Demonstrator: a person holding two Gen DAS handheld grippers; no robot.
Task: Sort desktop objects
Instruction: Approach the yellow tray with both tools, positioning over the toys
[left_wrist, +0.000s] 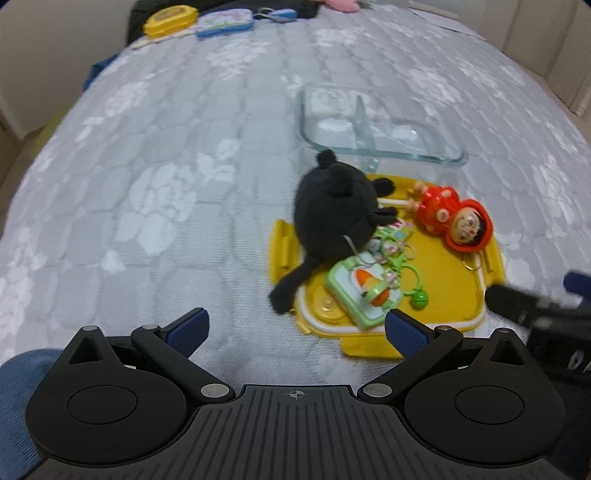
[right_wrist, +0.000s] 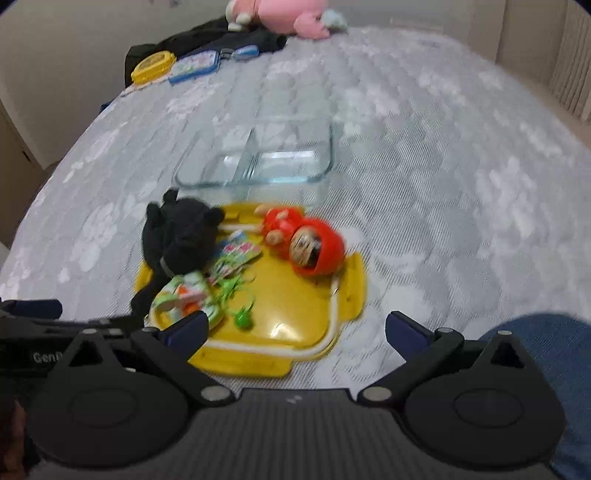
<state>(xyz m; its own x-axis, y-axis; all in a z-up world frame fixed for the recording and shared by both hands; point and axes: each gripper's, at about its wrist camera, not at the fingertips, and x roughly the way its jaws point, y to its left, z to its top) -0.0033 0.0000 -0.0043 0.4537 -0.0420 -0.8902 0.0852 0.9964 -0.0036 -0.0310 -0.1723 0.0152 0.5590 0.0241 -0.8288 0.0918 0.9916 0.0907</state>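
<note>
Toys crowd the yellow lid (left_wrist: 436, 266) beside the glass dish (left_wrist: 376, 125); left gripper (left_wrist: 295, 328) and right gripper (right_wrist: 295, 328) gape empty.

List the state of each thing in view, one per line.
Glass container: empty, lid off.
Yellow lid: flat, toys on it.
Black plush: lying half on the lid.
Red doll: lying on the lid.
Left gripper: open, empty.
Right gripper: open, empty.

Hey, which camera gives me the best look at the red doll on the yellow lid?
The left wrist view. There the red doll is sharp, with its face and spotted outfit clear as it lies on the yellow lid. The right wrist view shows it whole too, but smeared by motion blur.
</note>
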